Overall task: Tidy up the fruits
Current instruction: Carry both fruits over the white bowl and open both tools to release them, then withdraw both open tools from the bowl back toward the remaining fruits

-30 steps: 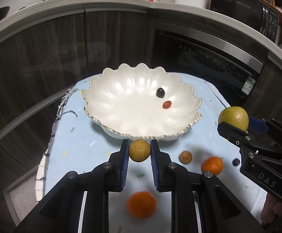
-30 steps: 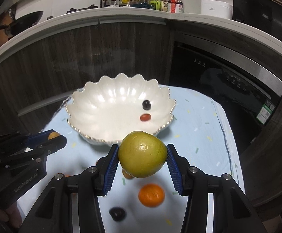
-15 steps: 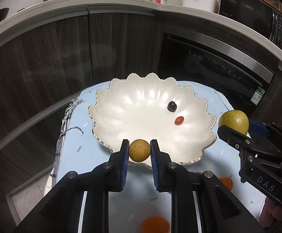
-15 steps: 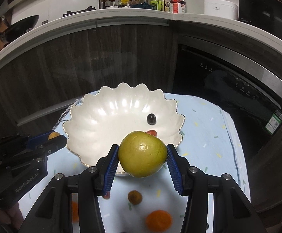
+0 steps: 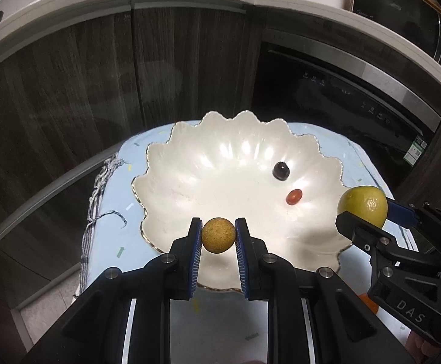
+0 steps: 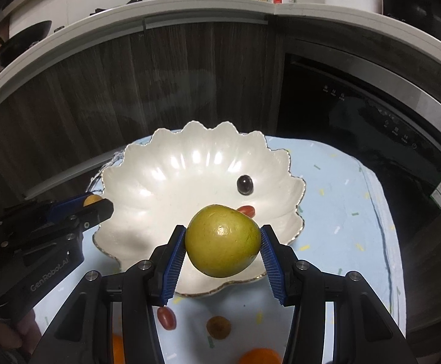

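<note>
While both grippers carry fruit over the bowl [image 5: 190, 182], the step is best done by lowering each close to the bowl's floor before letting go, so nothing rolls or chips the rim. The left gripper [image 5: 218, 236] clamps a small tan fruit [image 5: 218, 235] at lower centre of its frame; the right gripper [image 6: 222, 242] clamps a green fruit [image 6: 222, 239] likewise. Count: two fruits held; one dark grape [image 6: 244, 185] and one red tomato [image 6: 247, 210] in the bowl; on the cloth [image 6: 341, 212] along the bottom edge, one red, one brown, two orange.
</note>
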`<action>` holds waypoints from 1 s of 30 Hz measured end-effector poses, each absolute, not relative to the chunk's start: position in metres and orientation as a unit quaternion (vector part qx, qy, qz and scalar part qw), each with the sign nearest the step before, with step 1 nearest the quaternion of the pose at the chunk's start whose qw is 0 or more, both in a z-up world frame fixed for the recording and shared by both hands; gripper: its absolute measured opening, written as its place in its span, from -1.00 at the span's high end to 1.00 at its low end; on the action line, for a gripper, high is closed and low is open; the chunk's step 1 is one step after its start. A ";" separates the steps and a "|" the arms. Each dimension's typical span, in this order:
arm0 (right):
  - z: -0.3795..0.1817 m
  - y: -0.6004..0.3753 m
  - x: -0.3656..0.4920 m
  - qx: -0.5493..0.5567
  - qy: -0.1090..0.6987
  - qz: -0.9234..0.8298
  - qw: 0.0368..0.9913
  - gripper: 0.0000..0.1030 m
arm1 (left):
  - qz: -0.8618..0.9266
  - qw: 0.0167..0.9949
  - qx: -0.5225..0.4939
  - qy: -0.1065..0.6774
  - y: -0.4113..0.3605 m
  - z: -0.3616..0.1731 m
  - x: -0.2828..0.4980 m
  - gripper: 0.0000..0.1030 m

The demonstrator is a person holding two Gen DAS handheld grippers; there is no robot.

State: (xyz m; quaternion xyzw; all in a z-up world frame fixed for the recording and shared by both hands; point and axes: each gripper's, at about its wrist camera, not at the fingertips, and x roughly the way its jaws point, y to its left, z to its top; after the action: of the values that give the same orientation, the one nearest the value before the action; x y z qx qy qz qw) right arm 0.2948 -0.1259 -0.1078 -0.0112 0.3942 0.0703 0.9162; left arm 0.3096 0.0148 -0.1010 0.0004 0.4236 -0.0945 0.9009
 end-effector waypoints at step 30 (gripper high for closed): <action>-0.110 -0.120 0.293 -0.030 0.384 0.052 0.921 -0.66 | -0.055 0.897 -0.006 0.439 0.026 -0.113 0.302 -0.60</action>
State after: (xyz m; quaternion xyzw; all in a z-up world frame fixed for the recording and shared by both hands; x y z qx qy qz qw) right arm 0.2933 -0.1201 -0.1098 -0.0296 0.3842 0.0516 0.9213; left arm 0.3020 0.0264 -0.1135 -0.0059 0.4389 -0.0547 0.8968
